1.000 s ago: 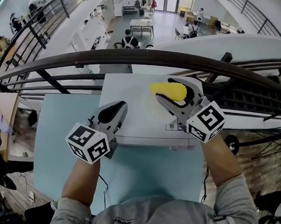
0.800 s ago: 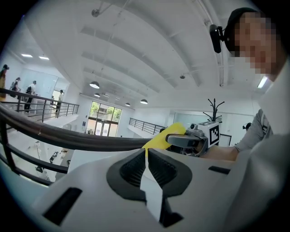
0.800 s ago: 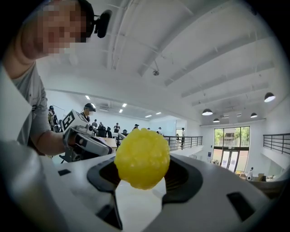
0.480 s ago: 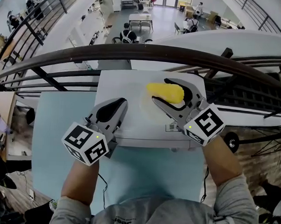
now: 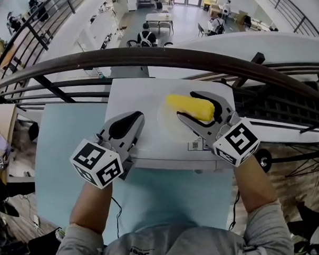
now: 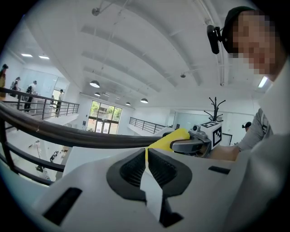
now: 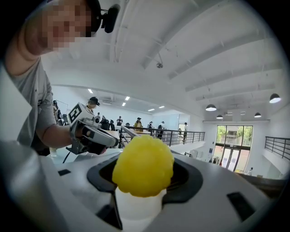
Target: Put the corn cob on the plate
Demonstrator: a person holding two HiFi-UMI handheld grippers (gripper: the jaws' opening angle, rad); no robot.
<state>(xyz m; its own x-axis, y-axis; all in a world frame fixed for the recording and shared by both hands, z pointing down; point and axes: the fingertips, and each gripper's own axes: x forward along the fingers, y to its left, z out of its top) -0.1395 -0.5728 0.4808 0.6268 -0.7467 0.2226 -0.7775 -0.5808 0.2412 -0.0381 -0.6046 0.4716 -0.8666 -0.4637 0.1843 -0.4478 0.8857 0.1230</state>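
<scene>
A yellow corn cob (image 5: 189, 106) lies crosswise between the jaws of my right gripper (image 5: 188, 105), which is shut on it. It hangs just over a pale, see-through plate (image 5: 166, 127) on the white stand (image 5: 148, 150). In the right gripper view the cob's rounded end (image 7: 142, 165) fills the gap between the dark pads. My left gripper (image 5: 132, 120) rests on the stand left of the plate, shut and empty, its jaws meeting in a thin line (image 6: 146, 156). The left gripper view shows the cob (image 6: 170, 140) off to the right.
The white stand sits on a light blue table (image 5: 69, 141). A dark curved railing (image 5: 152, 58) runs close behind the stand, with a long drop to a lower floor beyond. A small printed label (image 5: 194, 145) lies near the stand's front edge.
My right gripper has sunk a little toward the plate with the cob in it. The left gripper has stayed put.
</scene>
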